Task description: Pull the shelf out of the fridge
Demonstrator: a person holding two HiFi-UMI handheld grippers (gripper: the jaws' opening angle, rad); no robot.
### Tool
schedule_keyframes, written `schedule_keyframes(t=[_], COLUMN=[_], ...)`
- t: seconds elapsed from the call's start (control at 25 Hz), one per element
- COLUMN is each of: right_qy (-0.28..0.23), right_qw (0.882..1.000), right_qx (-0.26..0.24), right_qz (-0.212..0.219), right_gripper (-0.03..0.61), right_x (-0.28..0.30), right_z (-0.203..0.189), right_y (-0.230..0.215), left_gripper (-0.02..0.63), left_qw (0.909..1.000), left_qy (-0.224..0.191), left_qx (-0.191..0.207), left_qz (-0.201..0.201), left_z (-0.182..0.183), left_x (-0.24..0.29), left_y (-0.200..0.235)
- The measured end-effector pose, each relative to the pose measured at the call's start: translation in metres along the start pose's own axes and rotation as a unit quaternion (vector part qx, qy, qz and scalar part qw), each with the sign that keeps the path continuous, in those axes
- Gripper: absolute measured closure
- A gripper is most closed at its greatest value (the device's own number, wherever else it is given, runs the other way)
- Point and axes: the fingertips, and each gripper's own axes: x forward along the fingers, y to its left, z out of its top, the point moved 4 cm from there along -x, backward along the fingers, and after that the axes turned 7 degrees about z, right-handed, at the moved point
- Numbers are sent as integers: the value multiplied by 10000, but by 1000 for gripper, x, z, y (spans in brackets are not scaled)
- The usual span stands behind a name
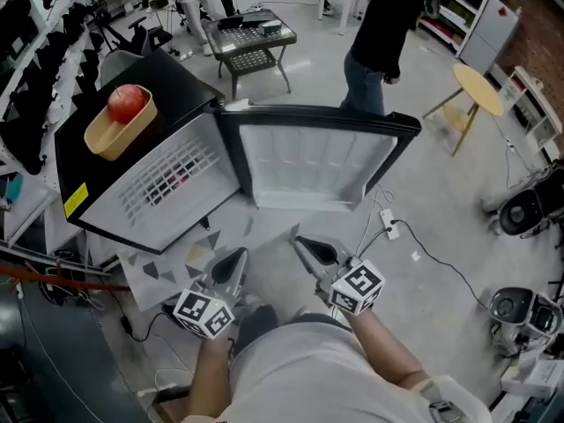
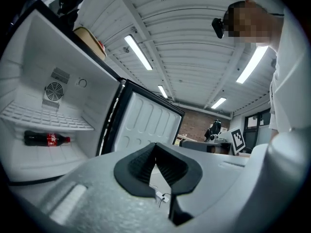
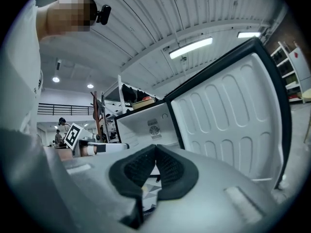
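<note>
Plainly, the black-topped mini fridge [image 1: 176, 82] is the largest thing, lying toward ten o'clock in the head view with its cavity facing the person. Its white-lined door [image 1: 317, 161] stands swung wide at twelve o'clock. The white wire shelf [image 2: 43, 118] sits inside the cavity, level on its side ledges, at nine o'clock in the left gripper view. The left gripper [image 1: 236, 257] and right gripper [image 1: 300, 243] are at six o'clock, well short of the fridge, side by side and apart. Each has its jaws together on nothing. A tan tray [image 1: 119, 130] rests on the fridge top with a red apple [image 1: 128, 102] in it. A cola bottle [image 2: 46, 139] lies on its side beneath the shelf.
</note>
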Motion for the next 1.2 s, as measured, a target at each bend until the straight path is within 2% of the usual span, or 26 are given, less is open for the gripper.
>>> schedule_keyframes(t=[0.24,0.4,0.6,0.84,1.04,1.2], right_qy=[139,224,302,398,438,489], right_qw=[9996,9990,9985,9988,9989,9984], right_qx=[90,134,195,166,183,194], right_qz=[230,375,417,246,7,-225], right_gripper=[578,578,578,578,578,578], right_x=[52,81,110,126,130,131], right_z=[-2,-2,-3,-4,-6,-9], right_y=[8,13,14,8,-1,-5], left_gripper=[607,606,606,604,599,508], left_qw=[9986,9939,9817,9696,9559,9409], left_qy=[-241,-457,-764,-814,-940,-1002], left_qx=[-253,-796,-1599,-2141,-2625,-3116], left_qz=[409,608,698,857,920,866], left_z=[5,7,8,4,-6,-10], left_x=[-21,-27,-26,-16,-7,5], left_y=[52,84,124,165,201,227])
